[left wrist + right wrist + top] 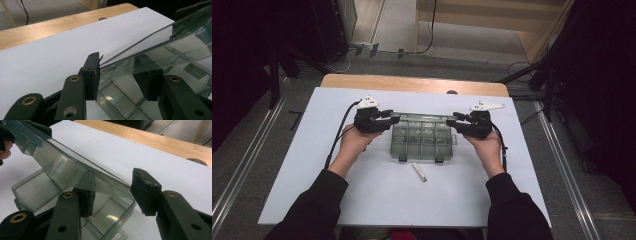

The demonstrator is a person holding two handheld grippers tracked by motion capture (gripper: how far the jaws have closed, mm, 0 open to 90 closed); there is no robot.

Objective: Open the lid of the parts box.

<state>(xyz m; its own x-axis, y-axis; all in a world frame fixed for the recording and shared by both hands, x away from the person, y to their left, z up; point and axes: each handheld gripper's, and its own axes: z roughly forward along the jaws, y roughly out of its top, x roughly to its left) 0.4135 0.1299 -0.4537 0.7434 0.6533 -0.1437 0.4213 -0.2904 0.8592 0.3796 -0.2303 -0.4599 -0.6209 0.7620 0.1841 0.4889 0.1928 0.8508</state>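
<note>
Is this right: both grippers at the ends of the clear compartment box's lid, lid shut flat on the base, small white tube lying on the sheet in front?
Not quite. The lid is not shut flat: the right gripper view shows it raised at an angle above the open base. The rest holds: left gripper and right gripper sit at the box's ends, and the white tube lies in front.

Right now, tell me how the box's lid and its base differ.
The lid is tilted up, a flat clear panel; the base sits flat on the white table. The base is split into compartments, the lid is not. The jaws straddle the lid's edge, not the base. Both are clear, grey-tinted plastic.
</note>
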